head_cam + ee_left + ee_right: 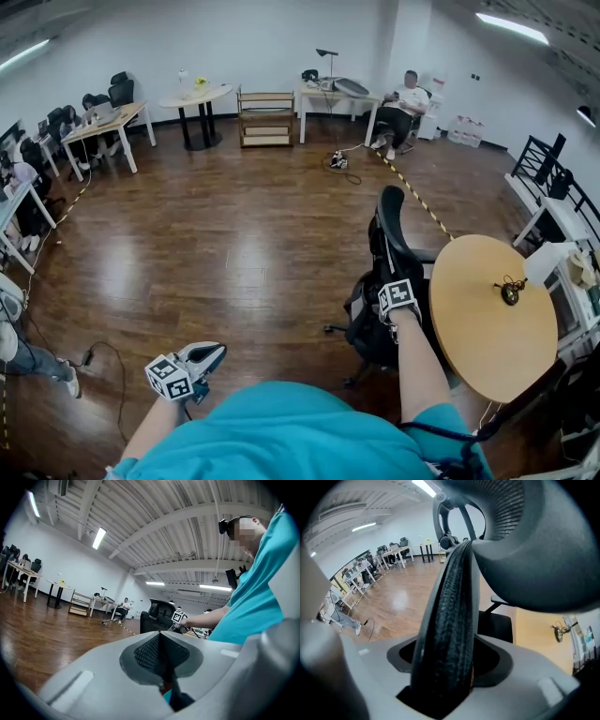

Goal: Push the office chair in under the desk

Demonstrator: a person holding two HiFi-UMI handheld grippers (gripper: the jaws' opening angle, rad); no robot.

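Office chair beside round desk, seat partly under its edge.
Right gripper clamped on the chair's backrest rim; left gripper closed, empty, held well apart.

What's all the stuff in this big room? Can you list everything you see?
office chair: one, black, right side, beside the round table
round table: one, light wood, near right
small object: one, dark, on the round table; too small to name
white desks: several, far wall and left side
shelf: one, light wood, far wall
seated person: one, far right corner
striped tape: one strip, yellow and black, on the floor
floor: brown wood
teal shirt: one, on the person holding the grippers
left hand-held gripper: one, grey, shut and empty
right hand-held gripper: one, grey, shut on the office chair
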